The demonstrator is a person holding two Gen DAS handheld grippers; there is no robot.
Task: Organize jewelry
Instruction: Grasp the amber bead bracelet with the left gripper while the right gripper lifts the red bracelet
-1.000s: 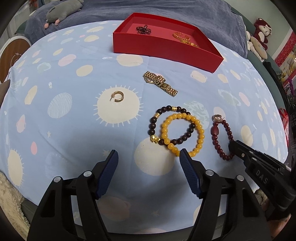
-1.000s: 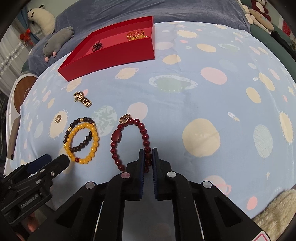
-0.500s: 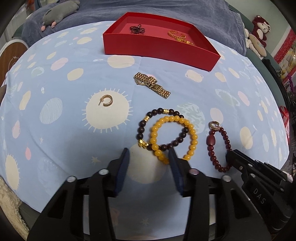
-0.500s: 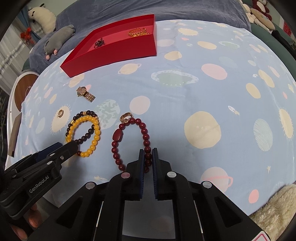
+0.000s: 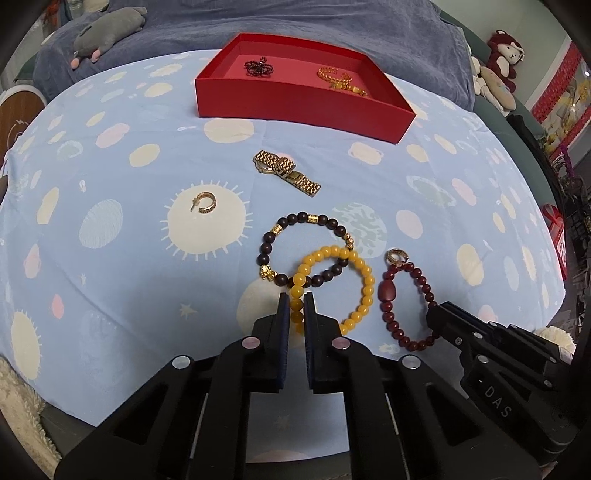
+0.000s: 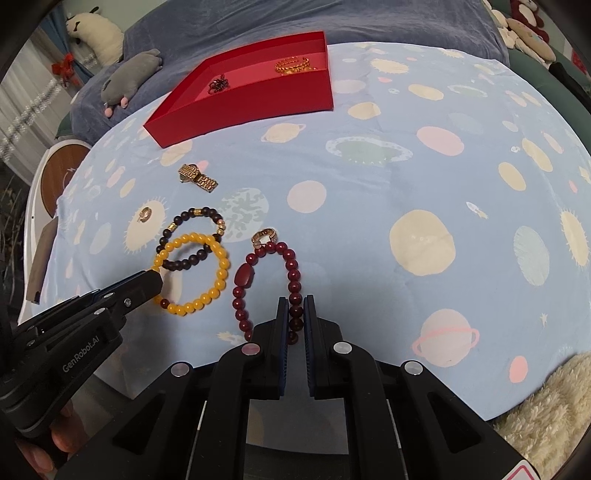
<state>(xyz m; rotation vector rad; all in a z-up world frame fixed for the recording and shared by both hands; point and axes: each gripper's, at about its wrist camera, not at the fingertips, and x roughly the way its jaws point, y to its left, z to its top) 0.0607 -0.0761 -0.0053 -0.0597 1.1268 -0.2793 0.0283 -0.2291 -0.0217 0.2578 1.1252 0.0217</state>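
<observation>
likely snag: left gripper [image 5: 296, 308], clamped on the yellow beads [image 5: 364, 280], drags the dark bracelet [image 5: 295, 221] at 12 o'clock; right gripper [image 6: 295, 314] pinches red beads [image 6: 291, 273].

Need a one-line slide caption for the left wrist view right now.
Left gripper pinches the yellow bead bracelet on the planet-print cloth, red tray beyond.

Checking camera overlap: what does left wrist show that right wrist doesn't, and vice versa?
Left wrist only: left tongs clamped on the yellow bracelet, seen between the pads; a red monkey plush.
Right wrist only: right tongs clamped on the red bracelet; a white plush.
Both: red tray, gold watch, dark bracelet, earring.
</observation>
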